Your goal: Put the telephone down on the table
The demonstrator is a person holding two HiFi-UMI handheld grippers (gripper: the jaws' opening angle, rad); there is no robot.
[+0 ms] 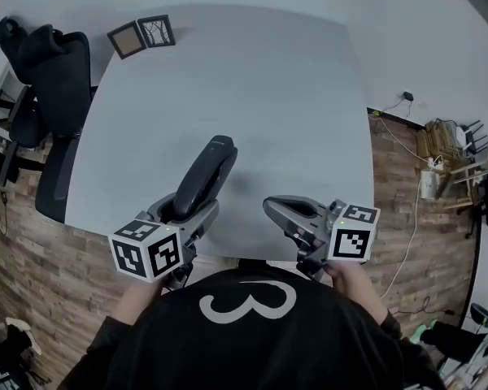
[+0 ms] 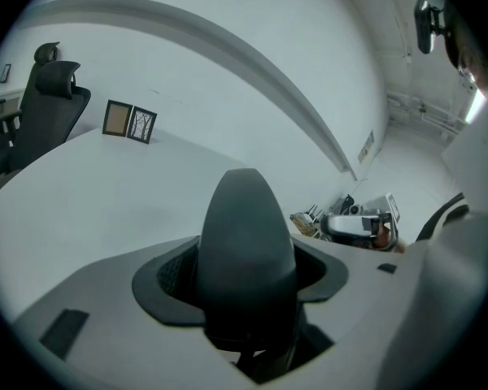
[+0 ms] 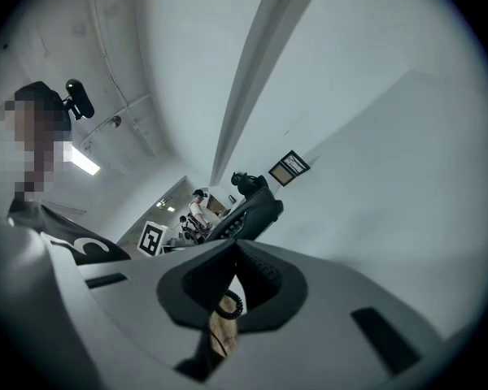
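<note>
Black shirt cloth (image 1: 252,331) with a white figure three fills the 6 o'clock edge of the head view and hides both forearms. Only a little of each hand shows, behind the marker cubes (image 1: 146,250).

Both grippers are held out level over the near edge of the table (image 1: 252,96), side by side but apart. The left gripper (image 1: 191,210), at 7 o'clock, has its jaws clamped on the telephone (image 1: 205,177). The handset's lower end is buried between the dark pads. Its free end sticks out toward 12 o'clock over the tabletop, and whether it touches the surface cannot be told. The right gripper (image 1: 289,210), at 5 o'clock, has its jaws closed tip to tip with nothing gripped. Through the slit under them, its own view shows wood floor and a bit of coiled cord (image 3: 230,303).

The handset is matte black plastic, long and gently arched, with a rounded tip. Each gripper has a smooth pale grey body, and the inner faces of its pads are ribbed. The table is a plain, flat grey. Two small picture frames (image 1: 142,36) lie at its far corner at 11 o'clock. A black office chair (image 1: 53,80) stands at 10 o'clock, partly cut off.
</note>
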